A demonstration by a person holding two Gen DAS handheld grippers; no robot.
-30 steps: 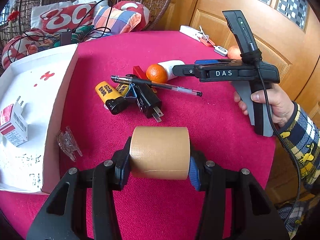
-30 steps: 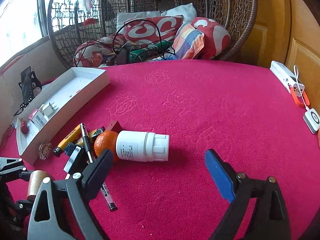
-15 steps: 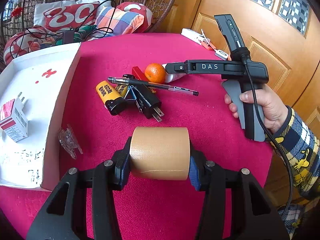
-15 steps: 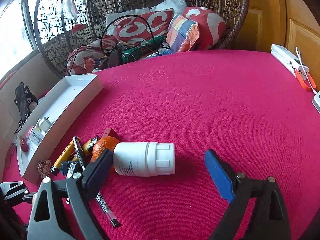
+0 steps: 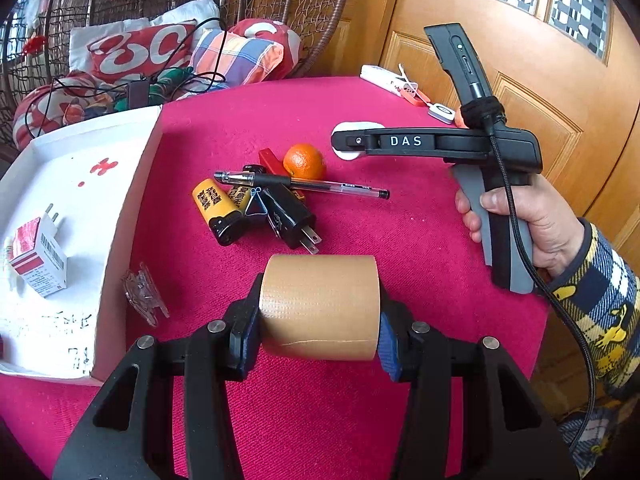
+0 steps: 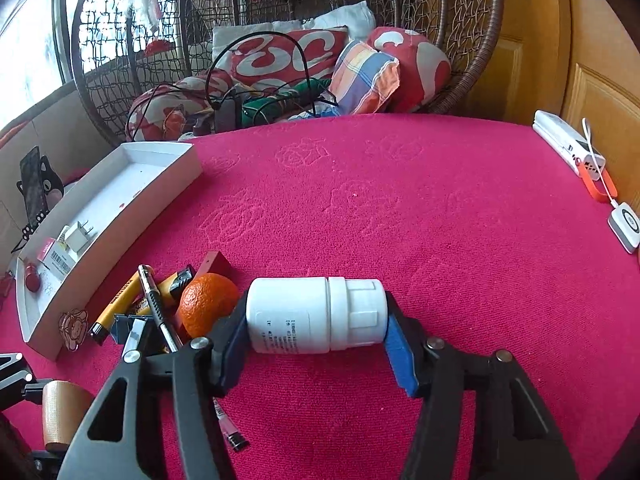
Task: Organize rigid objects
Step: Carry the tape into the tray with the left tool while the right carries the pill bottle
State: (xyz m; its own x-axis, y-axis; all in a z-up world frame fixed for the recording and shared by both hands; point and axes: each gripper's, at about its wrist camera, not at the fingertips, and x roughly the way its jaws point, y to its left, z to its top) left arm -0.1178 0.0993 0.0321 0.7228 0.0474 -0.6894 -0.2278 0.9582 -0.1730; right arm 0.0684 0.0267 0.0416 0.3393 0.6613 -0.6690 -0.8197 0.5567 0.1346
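Note:
My left gripper is shut on a roll of brown tape and holds it over the red tablecloth; the roll also shows in the right wrist view. My right gripper has closed on a white pill bottle lying on its side, both pads touching its ends. In the left wrist view the right gripper covers most of the bottle. An orange, a pen, yellow lighters, a black plug and a red block lie in a pile.
A white tray at the left holds a small boxed charger. A clear clip lies beside the tray. A white power bank and small white device sit at the table's far right. A wicker chair with cushions stands behind.
My right gripper moved forward around the white bottle and its jaws closed on it. My left gripper kept hold of the tape roll and barely moved.

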